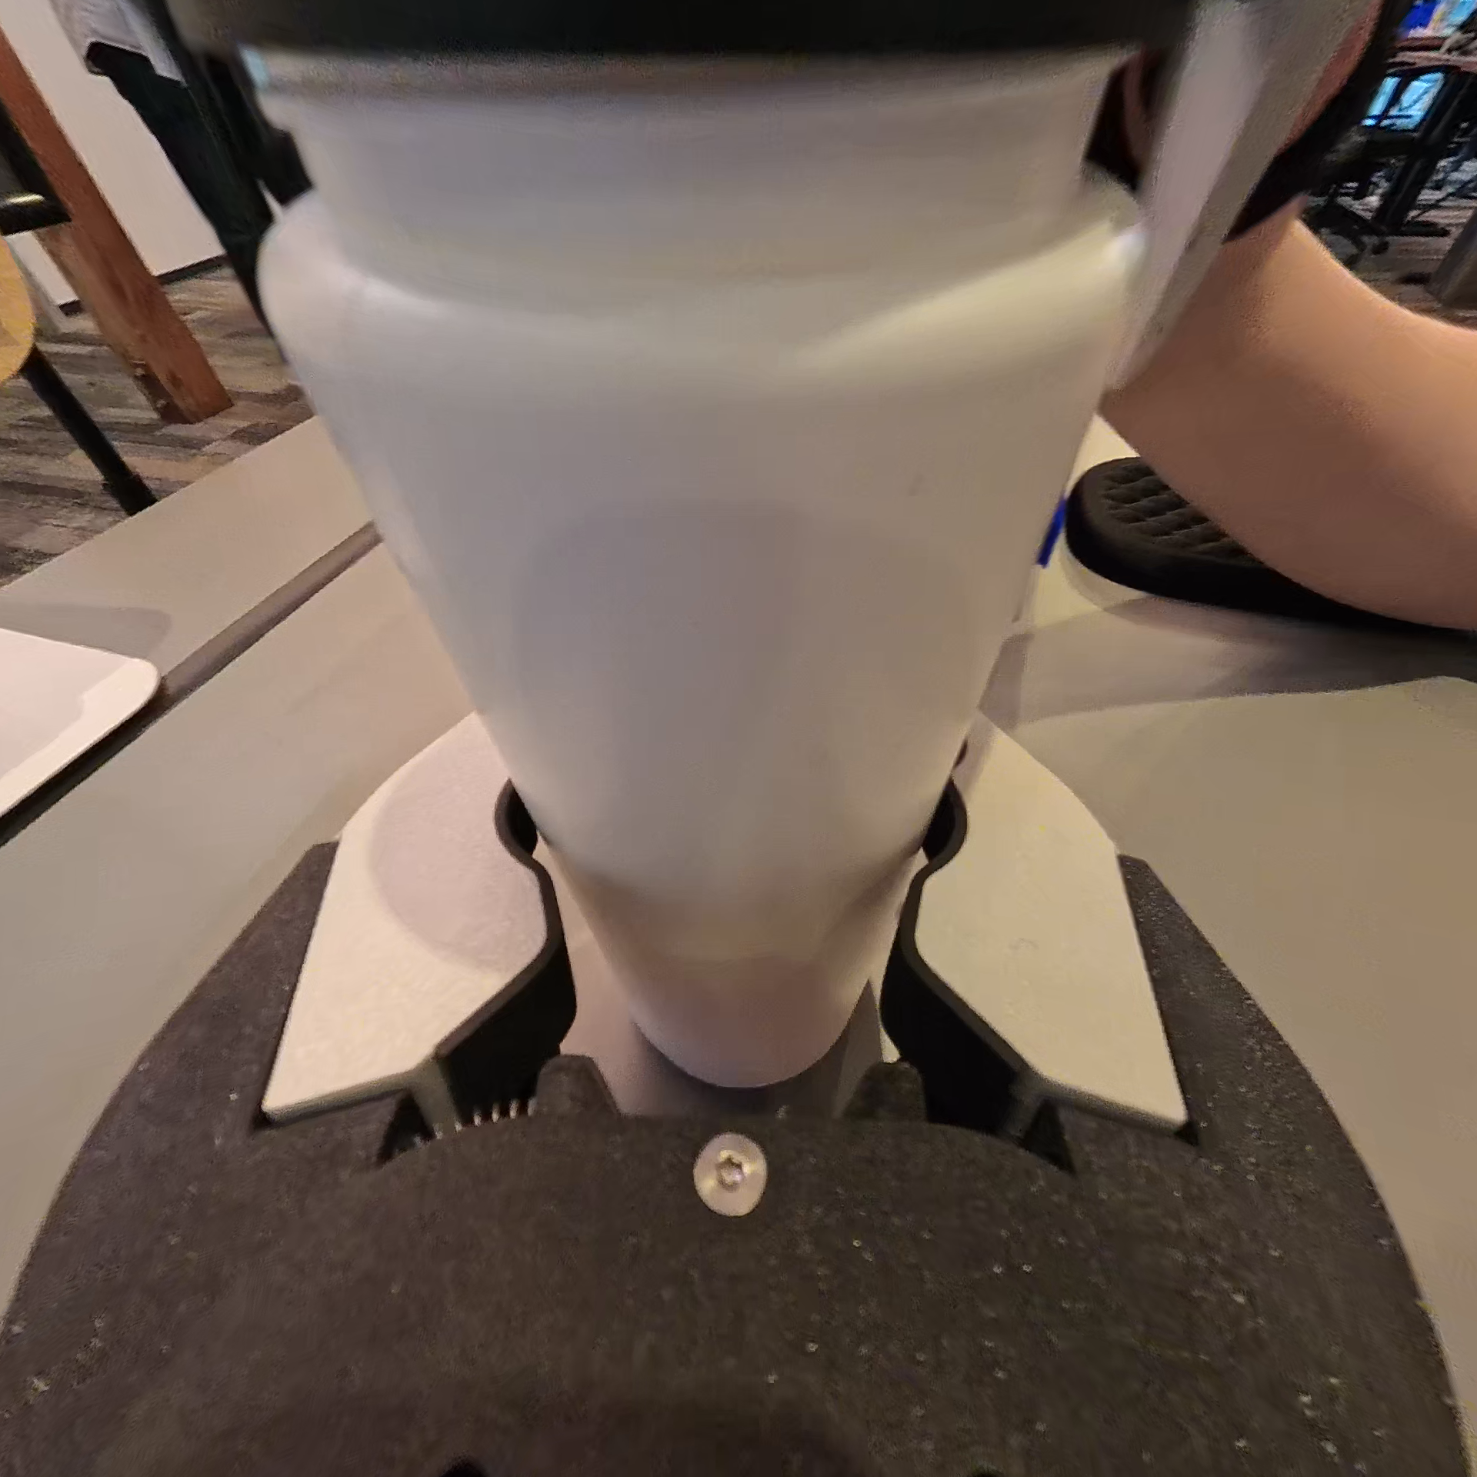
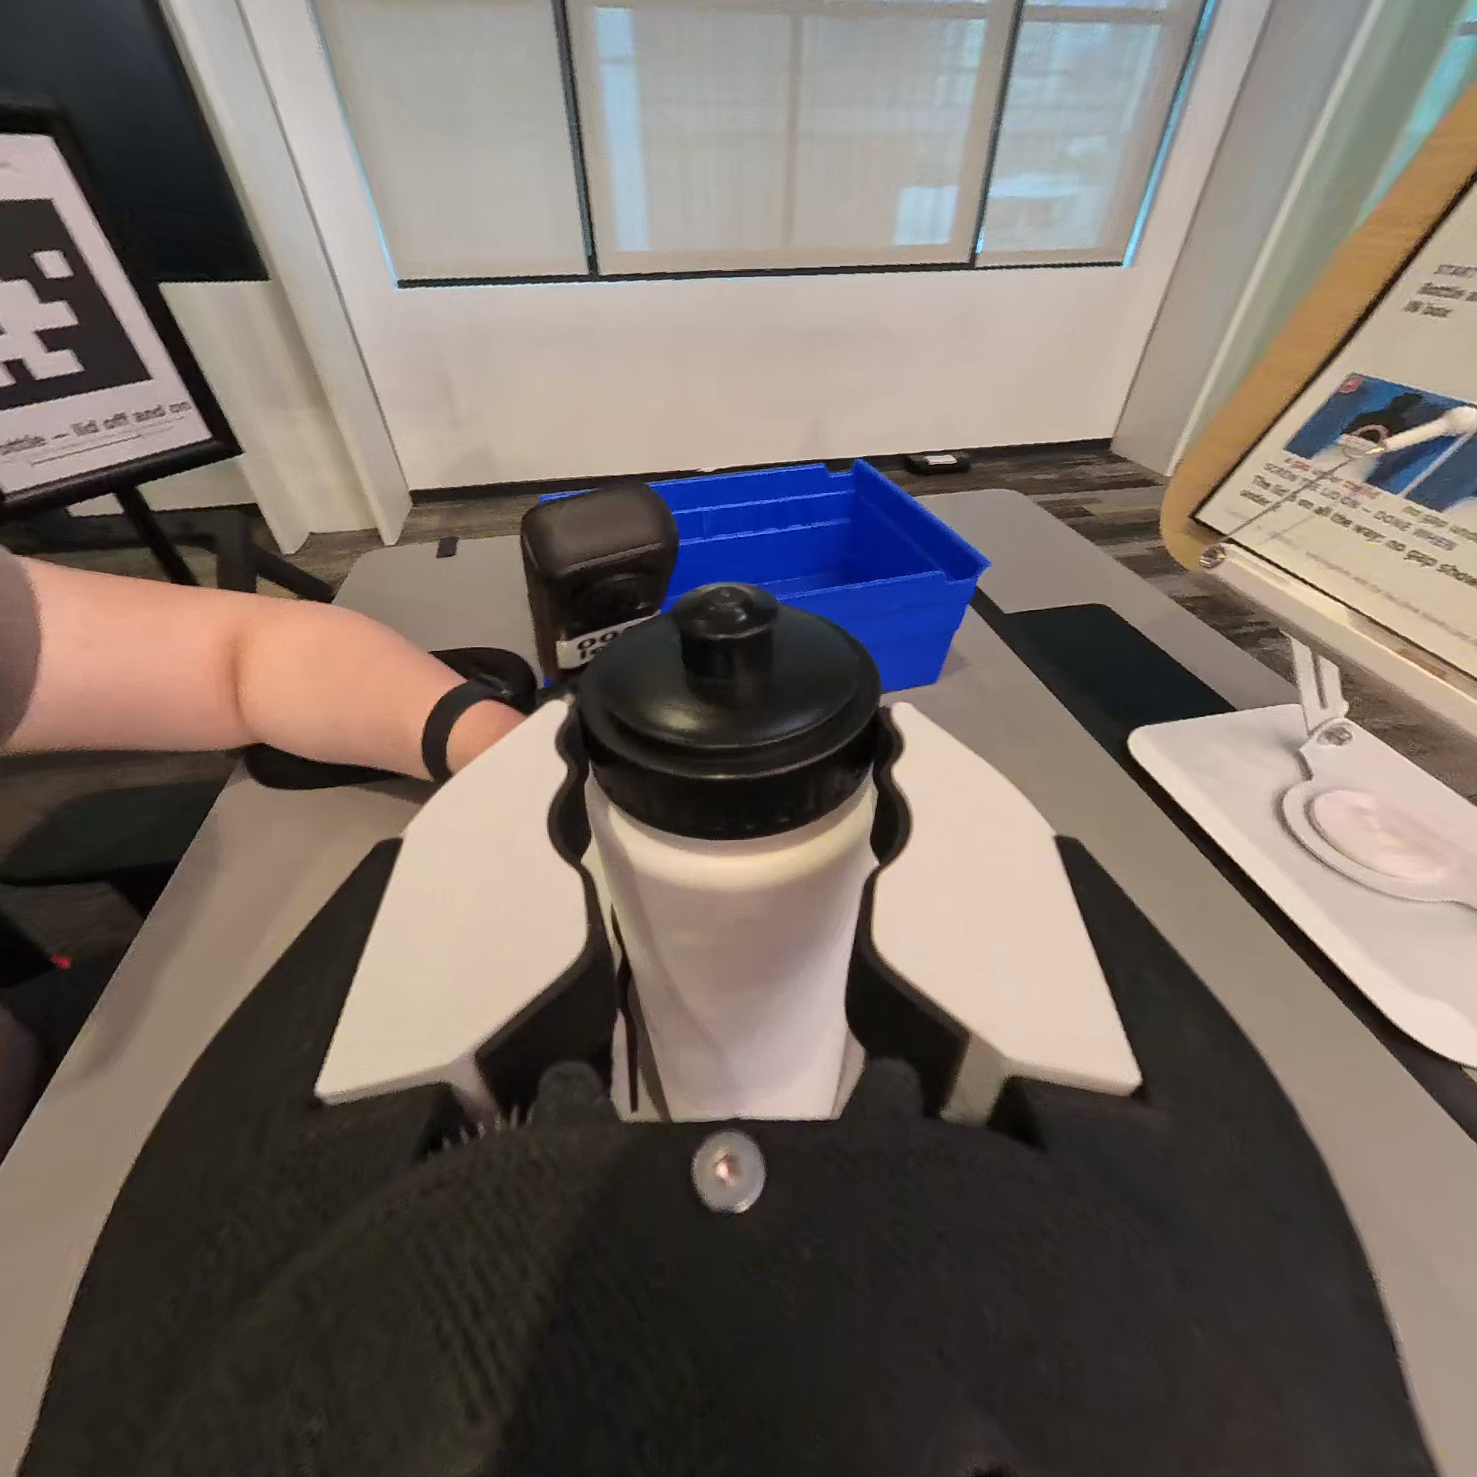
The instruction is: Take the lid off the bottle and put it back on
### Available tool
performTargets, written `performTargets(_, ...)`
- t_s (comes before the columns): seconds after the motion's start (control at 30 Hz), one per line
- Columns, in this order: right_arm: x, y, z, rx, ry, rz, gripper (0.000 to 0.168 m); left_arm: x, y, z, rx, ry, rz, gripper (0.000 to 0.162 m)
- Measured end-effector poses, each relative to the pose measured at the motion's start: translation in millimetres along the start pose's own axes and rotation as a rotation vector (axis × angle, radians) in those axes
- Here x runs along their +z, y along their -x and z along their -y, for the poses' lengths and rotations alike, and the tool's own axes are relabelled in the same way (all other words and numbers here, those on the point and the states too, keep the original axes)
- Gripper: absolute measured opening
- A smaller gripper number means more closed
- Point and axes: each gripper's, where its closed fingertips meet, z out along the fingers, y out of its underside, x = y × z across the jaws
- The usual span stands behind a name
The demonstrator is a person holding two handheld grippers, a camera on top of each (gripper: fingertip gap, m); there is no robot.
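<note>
While the white bottle stands upright on the grey desk, both grippers have closed in on it. Nearest, the left gripper has its jaws pressed to the lower body, clamping it low down. Higher up, the right gripper brackets the black lid, its scalloped fingers snug against the ribbed rim; it looks closed on the lid, which sits screwed on.

The bottle seems light, thin-walled plastic, likely to dent under a hard squeeze and smooth enough to slip, so the body wants a firm low hold while the ribbed lid edge takes the twist.

Beyond stand one blue bin and one small black camera.

One bottle, one lid, two grippers.
</note>
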Motion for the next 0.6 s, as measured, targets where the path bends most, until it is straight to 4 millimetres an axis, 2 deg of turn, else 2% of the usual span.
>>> performTargets(0.1, 5, -8, 1, 0.031, -0.028, -0.099, 0.071, -2, 11, -1, -0.025, 0.020, 0.083, 0.097)
performTargets(0.2, 9, -19, 1, 0.071, -0.066, -0.276, 0.071, -5, 24, -3, -0.054, 0.032, 0.156, 0.097)
performTargets(0.33, 12, -18, 3, 0.025, -0.091, -0.421, 0.071, -7, 28, -5, -0.041, 0.054, 0.180, 0.097)
performTargets(0.43, 13, -14, 3, -0.010, -0.055, -0.318, 0.069, -8, 27, -4, -0.043, 0.043, 0.151, 0.097)
performTargets(0.5, 10, -9, 9, 0.048, -0.086, -0.179, 0.077, -7, 24, -4, -0.043, 0.034, 0.112, 0.097)
performTargets(0.6, -1, -7, 14, 0.129, -0.128, -0.023, 0.079, -4, 14, -3, -0.013, 0.031, 0.054, 0.097)
